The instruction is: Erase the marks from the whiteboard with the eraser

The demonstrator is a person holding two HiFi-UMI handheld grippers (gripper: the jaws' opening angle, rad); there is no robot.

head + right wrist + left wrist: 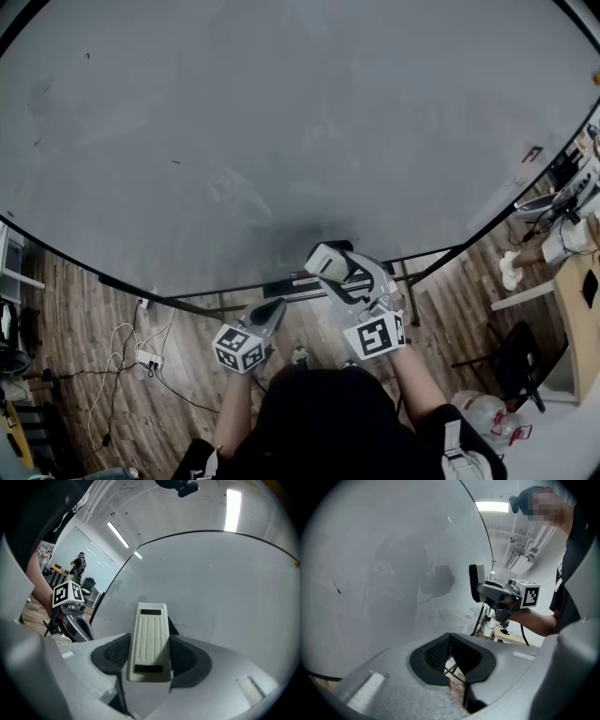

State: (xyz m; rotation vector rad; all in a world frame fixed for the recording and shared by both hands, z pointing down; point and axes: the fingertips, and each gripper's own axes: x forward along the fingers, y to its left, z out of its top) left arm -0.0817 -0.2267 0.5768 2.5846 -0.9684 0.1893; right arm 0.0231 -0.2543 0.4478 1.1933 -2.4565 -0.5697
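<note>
Pressing the whiteboard (281,112) could twist the eraser (149,641) clamped in the right hand-held gripper (337,273); the left hand-held gripper (274,307), at its 8 o'clock, sits closed and empty.

No readable words or numbers, square black-and-white markers on left cube (240,349), on right cube (375,335)

Even ceiling strip light (233,504), strong fisheye bending, edges perhaps slightly soft.
</note>
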